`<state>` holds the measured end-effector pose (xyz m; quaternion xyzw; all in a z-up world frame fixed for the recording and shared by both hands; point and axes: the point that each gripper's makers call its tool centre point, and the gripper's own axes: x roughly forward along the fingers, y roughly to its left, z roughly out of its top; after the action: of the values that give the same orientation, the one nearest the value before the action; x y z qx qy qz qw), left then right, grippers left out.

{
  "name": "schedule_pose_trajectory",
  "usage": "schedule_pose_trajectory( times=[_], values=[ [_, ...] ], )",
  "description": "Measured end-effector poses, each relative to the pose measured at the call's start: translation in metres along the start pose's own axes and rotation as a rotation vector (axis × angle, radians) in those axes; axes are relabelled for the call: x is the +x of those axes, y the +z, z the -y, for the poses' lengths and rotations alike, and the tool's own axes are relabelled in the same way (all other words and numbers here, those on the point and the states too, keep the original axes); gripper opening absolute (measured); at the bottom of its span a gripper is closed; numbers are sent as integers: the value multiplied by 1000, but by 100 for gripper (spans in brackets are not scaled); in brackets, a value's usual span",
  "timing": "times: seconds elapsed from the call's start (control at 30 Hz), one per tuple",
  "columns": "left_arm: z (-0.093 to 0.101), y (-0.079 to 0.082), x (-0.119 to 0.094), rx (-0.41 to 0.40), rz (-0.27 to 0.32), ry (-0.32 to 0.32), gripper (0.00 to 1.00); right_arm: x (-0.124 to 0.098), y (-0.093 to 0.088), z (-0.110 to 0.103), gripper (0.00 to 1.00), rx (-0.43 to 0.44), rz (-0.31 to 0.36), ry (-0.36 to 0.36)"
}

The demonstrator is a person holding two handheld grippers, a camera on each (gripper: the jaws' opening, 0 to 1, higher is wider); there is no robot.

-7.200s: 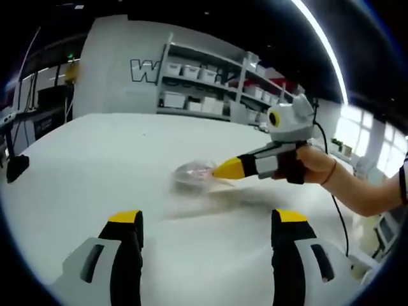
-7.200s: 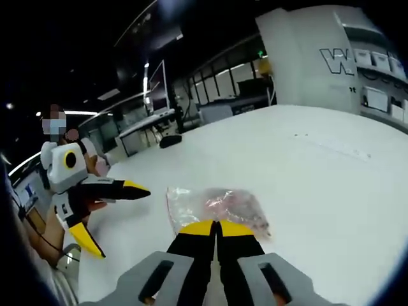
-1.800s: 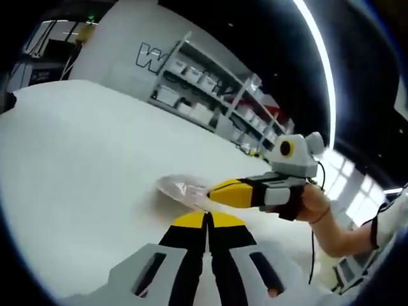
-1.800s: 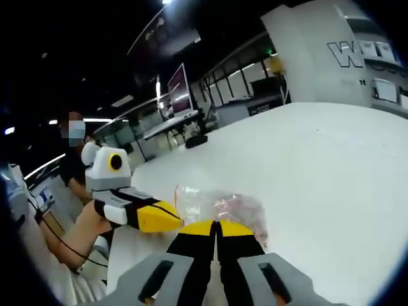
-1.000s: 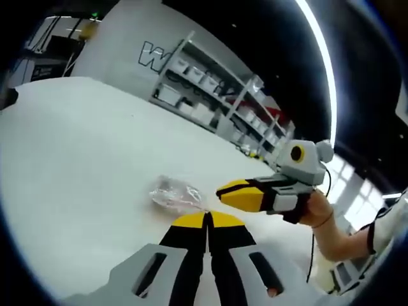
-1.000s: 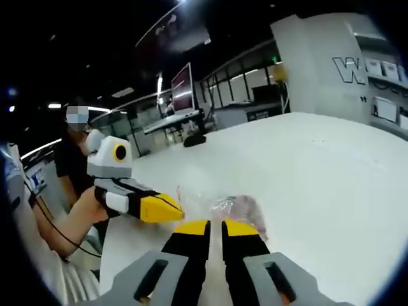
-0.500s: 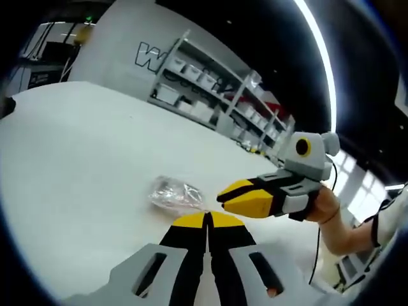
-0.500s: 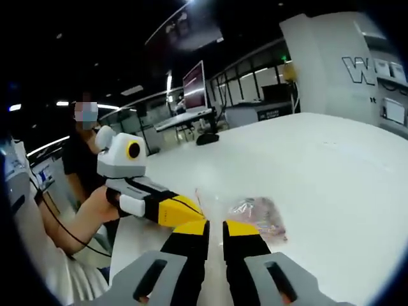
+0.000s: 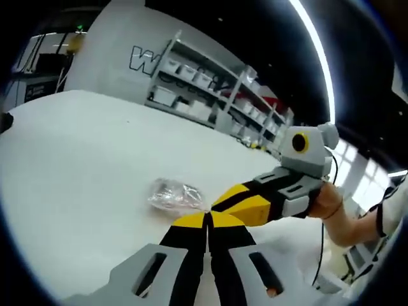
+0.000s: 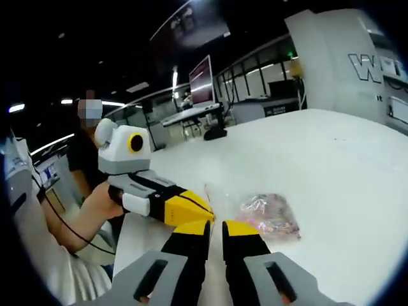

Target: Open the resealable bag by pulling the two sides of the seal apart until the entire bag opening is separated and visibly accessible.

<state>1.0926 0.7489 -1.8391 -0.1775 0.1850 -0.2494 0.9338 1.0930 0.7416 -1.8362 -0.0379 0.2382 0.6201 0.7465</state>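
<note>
The resealable bag (image 9: 174, 195) is lying free on the white table (image 9: 76, 159) (crumpled), the left gripper (image 9: 206, 220) sitting closed and empty, the right gripper (image 10: 216, 226) slightly parted.

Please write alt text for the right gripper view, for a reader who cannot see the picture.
A clear bag with pinkish contents lies on a white table, just beyond the right gripper, whose yellow-tipped jaws stand slightly apart. The left gripper, held in a hand, comes in from the left with its jaws together, close beside the bag's near edge.
</note>
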Motion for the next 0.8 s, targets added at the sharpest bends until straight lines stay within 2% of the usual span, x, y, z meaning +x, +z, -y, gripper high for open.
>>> schedule_pose_trajectory(
  times=[0.23, 0.33, 0.67, 0.8],
  values=[
    [0, 0, -1, 11, 1, -1, 1, -2, -1, 2, 4, -2, -7, 1],
    [1, 0, -1, 16, 0, -1, 1, -2, -1, 0, 0, 0, -8, 6],
    [1, -1, -1, 29, -4, -2, 1, 0, -1, 0, 0, 21, 0, 12],
    [2, 0, -1, 28, -1, -5, 1, -1, -1, -5, 0, 24, 8, -9]
  ],
)
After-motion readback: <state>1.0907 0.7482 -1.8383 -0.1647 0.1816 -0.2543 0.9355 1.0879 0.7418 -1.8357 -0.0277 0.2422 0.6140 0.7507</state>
